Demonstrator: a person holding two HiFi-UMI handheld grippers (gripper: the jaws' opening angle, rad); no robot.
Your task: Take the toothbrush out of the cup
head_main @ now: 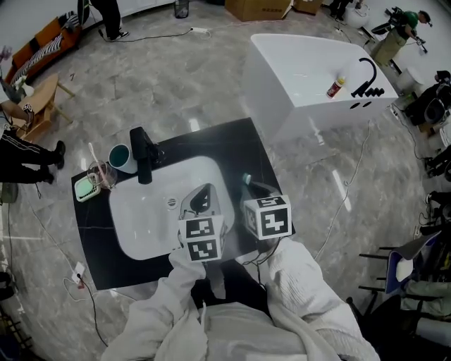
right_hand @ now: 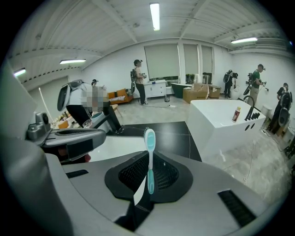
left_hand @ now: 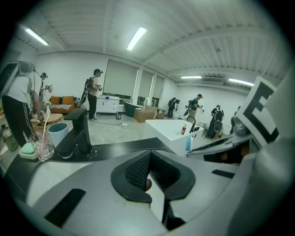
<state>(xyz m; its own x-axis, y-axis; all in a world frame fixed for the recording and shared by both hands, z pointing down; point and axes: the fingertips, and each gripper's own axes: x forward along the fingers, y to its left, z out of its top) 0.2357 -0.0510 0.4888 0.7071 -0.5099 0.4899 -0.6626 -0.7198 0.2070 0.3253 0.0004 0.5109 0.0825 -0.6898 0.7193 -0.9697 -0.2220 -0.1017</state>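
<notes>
We've got the toothbrush (right_hand: 150, 154) pinched upright in the jaws of our right gripper (right_hand: 148, 177), right of the sink (head_main: 141, 220), well apart from the teal cup (head_main: 124, 158) far left, and our left gripper (left_hand: 150, 179) has its jaws pressed together.

Black counter (head_main: 239, 151) on a grey marble floor (head_main: 176, 77), with a white basin (head_main: 141, 225) sunk in it. Drain (head_main: 171, 202) sits near the basin's middle. Black faucet (head_main: 143, 156) stands upright at the basin's far edge. Green soap dish (head_main: 85, 188) at the counter's far-left corner.

Far right: white bathtub (head_main: 296, 56), apart from the counter. On its rim, a small red-capped bottle (head_main: 335, 87) lies tilted just beside a black curved tap (head_main: 369, 76).

Far edge: cardboard box (head_main: 257, 8); white power strip (head_main: 199, 30) with its cord on the floor. Far left: orange sofa (head_main: 42, 46), wooden stool (head_main: 41, 99).
</notes>
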